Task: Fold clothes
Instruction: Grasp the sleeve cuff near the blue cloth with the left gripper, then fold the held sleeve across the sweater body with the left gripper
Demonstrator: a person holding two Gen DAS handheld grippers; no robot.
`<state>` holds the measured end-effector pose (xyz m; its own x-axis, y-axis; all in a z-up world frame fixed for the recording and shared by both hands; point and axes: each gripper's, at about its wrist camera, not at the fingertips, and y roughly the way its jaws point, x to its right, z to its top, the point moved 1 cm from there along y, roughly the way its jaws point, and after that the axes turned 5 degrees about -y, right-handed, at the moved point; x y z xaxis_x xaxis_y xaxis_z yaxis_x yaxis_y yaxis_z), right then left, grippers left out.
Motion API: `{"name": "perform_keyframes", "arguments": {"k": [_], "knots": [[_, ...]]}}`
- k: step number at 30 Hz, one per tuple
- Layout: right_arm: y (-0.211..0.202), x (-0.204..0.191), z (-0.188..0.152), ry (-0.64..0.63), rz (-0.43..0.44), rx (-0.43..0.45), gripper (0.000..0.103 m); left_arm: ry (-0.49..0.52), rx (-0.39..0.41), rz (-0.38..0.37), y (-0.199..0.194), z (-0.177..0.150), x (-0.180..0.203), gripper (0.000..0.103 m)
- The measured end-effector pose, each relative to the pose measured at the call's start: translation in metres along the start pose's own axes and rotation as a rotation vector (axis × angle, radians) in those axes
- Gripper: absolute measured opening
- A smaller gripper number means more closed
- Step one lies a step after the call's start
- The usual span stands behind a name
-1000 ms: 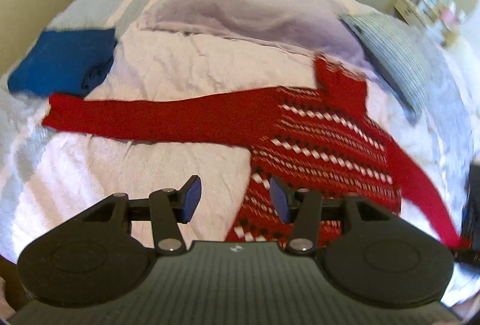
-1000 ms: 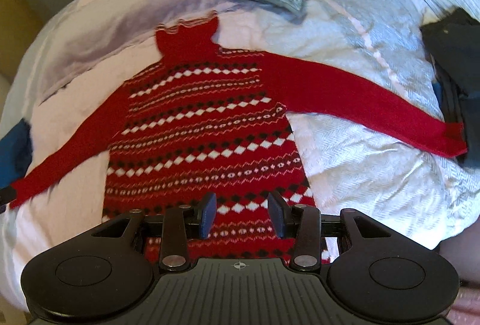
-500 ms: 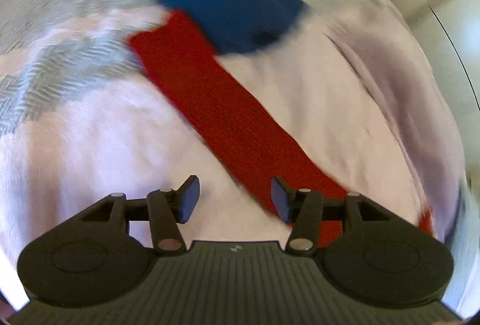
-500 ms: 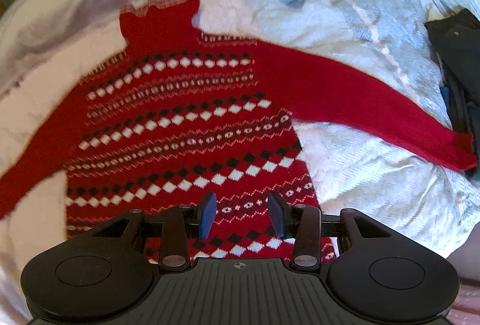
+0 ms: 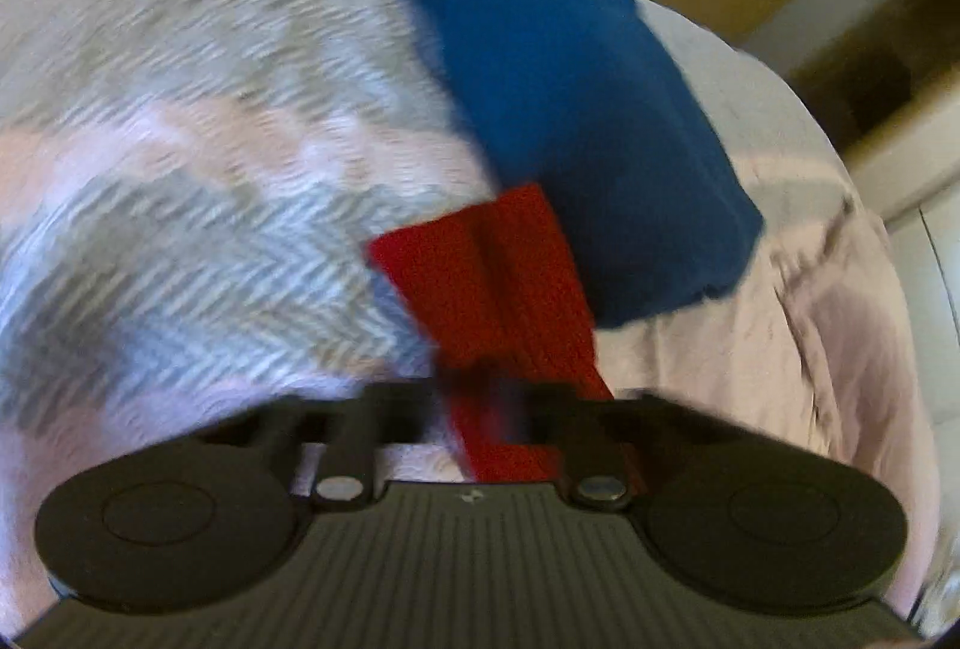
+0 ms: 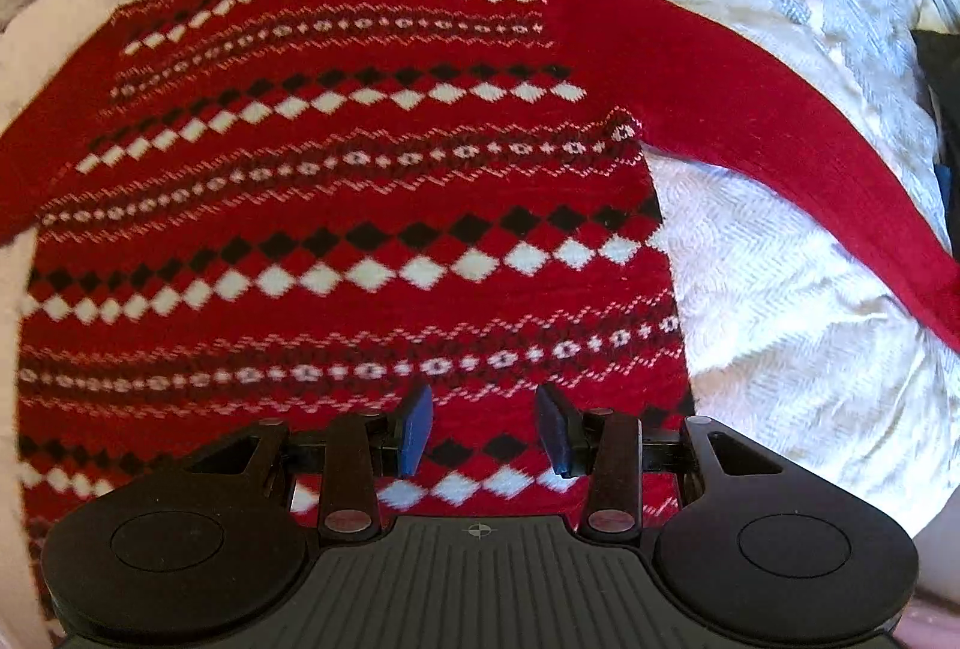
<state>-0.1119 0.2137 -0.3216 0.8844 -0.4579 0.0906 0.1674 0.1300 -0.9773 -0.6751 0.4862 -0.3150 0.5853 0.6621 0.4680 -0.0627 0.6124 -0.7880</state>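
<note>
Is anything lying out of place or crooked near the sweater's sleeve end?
Yes: the red knitted sleeve ends with its cuff touching or overlapping the folded blue garment on the bed, so the two items crowd each other.

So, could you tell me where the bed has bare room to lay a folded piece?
Bare bedspread lies below the sweater's right sleeve, beside its body. More lies left of the cuff and blue garment. The middle is crowded by the sweater.
</note>
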Motion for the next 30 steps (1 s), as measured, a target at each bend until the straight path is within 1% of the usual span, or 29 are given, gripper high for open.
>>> {"name": "perform_keyframes", "arguments": {"k": [2, 3, 9, 10, 12, 14, 15, 16, 17, 18, 19, 20, 21, 23, 25, 26, 27, 30], "knots": [[0.004, 0.008, -0.002, 0.003, 0.010, 0.000, 0.042, 0.071, 0.049, -0.034, -0.018, -0.009, 0.015, 0.003], [0.004, 0.014, -0.003, 0.010, 0.015, 0.003, 0.042, 0.110, 0.065, -0.063, -0.028, -0.016, 0.026, 0.003], [0.002, 0.055, -0.002, 0.061, 0.045, 0.027, 0.042, 0.401, 0.032, -0.421, -0.114, -0.107, 0.134, 0.003], [0.001, 0.063, -0.002, 0.073, 0.048, 0.034, 0.042, 0.452, 0.019, -0.487, -0.128, -0.127, 0.153, 0.003], [-0.004, 0.082, -0.002, 0.099, 0.052, 0.054, 0.042, 0.555, -0.041, -0.636, -0.155, -0.190, 0.189, 0.003], [-0.009, 0.102, 0.000, 0.131, 0.056, 0.074, 0.042, 0.644, -0.135, -0.787, -0.173, -0.260, 0.218, 0.004], [-0.011, 0.111, 0.000, 0.148, 0.059, 0.086, 0.042, 0.684, -0.196, -0.843, -0.175, -0.294, 0.228, 0.007], [-0.012, 0.120, 0.002, 0.163, 0.063, 0.100, 0.042, 0.724, -0.269, -0.876, -0.174, -0.330, 0.235, 0.014], [-0.014, 0.129, 0.003, 0.176, 0.067, 0.114, 0.042, 0.762, -0.343, -0.871, -0.168, -0.363, 0.237, 0.020], [-0.014, 0.136, 0.004, 0.191, 0.070, 0.128, 0.042, 0.799, -0.396, -0.825, -0.159, -0.385, 0.232, 0.023], [-0.014, 0.143, 0.006, 0.203, 0.071, 0.137, 0.042, 0.836, -0.449, -0.779, -0.151, -0.408, 0.227, 0.020], [-0.013, 0.149, 0.008, 0.215, 0.079, 0.146, 0.042, 0.872, -0.502, -0.732, -0.143, -0.430, 0.222, 0.020], [-0.012, 0.154, 0.011, 0.227, 0.088, 0.155, 0.042, 0.901, -0.539, -0.684, -0.135, -0.445, 0.216, 0.020], [-0.010, 0.162, 0.015, 0.252, 0.119, 0.177, 0.042, 0.931, -0.533, -0.591, -0.125, -0.440, 0.195, 0.020], [-0.010, 0.163, 0.021, 0.285, 0.200, 0.213, 0.042, 0.953, -0.520, -0.501, -0.115, -0.432, 0.176, 0.020], [-0.010, 0.163, 0.023, 0.309, 0.258, 0.233, 0.042, 0.948, -0.498, -0.467, -0.111, -0.420, 0.167, 0.020], [-0.008, 0.162, 0.026, 0.344, 0.337, 0.255, 0.042, 0.945, -0.472, -0.433, -0.107, -0.408, 0.159, 0.020], [0.007, 0.155, 0.039, 0.501, 0.577, 0.298, 0.042, 0.971, -0.387, -0.355, -0.100, -0.375, 0.148, 0.020]]}}
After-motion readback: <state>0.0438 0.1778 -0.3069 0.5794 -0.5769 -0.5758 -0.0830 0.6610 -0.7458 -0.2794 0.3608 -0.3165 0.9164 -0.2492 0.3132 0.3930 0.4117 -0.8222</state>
